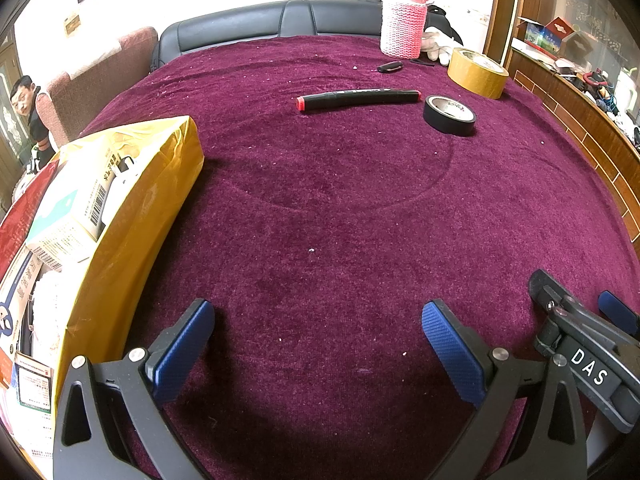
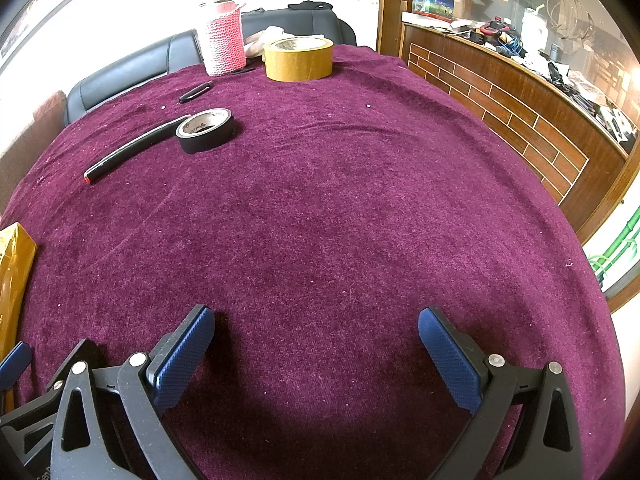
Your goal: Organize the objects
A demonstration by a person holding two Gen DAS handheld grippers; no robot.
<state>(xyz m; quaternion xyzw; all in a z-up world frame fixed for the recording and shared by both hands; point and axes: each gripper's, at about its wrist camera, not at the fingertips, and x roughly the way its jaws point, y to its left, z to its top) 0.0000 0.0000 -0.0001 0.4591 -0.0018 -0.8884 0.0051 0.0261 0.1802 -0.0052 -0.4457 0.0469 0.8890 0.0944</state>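
— Both grippers are empty, as far as I can see. The left gripper (image 1: 318,344) has its blue pads spread wide over bare cloth, and the right gripper (image 2: 316,346) is spread the same way, nothing between the fingers of either.

— Where are the things to be sorted?

— Toward the far side of the table (image 1: 340,220), which is covered in a purple cloth. A black marker (image 1: 358,98) with a red end lies flat, and a roll of black tape (image 1: 450,115) sits just beside its other end. Nearer the far right corner stands a roll of tan tape (image 1: 478,73), with a flask in a pink knitted sleeve (image 1: 402,20) next to it and a small dark object (image 1: 390,66), too small to identify, in front of that.

— And the destination?

— Probably the yellow bag (image 1: 132,216) at the left edge. Its mouth stands open with boxes already inside, so I judge it to be the collecting place.

— Why hold the tools low and wide?

— My guess: the spread suits reaching for the marker or tape first, since both lie well apart from the grippers and nothing blocks the way.
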